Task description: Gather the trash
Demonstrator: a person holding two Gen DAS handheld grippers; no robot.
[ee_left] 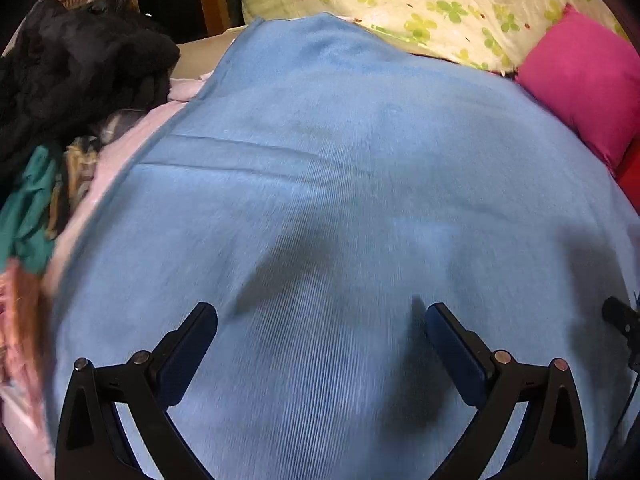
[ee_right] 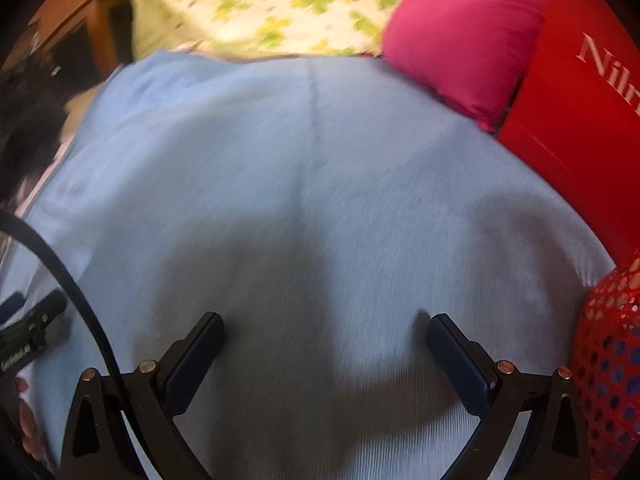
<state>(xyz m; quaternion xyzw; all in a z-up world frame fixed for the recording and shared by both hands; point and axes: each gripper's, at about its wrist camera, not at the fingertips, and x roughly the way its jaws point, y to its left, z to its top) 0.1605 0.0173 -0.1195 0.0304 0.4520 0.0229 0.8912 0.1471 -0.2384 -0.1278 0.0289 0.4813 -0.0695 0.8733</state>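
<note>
Both your left gripper [ee_left: 320, 320] and right gripper [ee_right: 326, 328] hover spread over the ribbed blue blanket [ee_left: 340, 160]; no trash visible, so neither is nearer.

1. We are seeing 1 red mesh container [ee_right: 608, 360] at the far right edge of the right wrist view, and the frame is cutting off its right side.
2. Its wall is showing rows of round holes. We are making out blue and pale patches through them but cannot tell what they are.
3. It is sitting at the right edge of the blue blanket [ee_right: 320, 160], just below the red box [ee_right: 580, 120] in the view.
</note>
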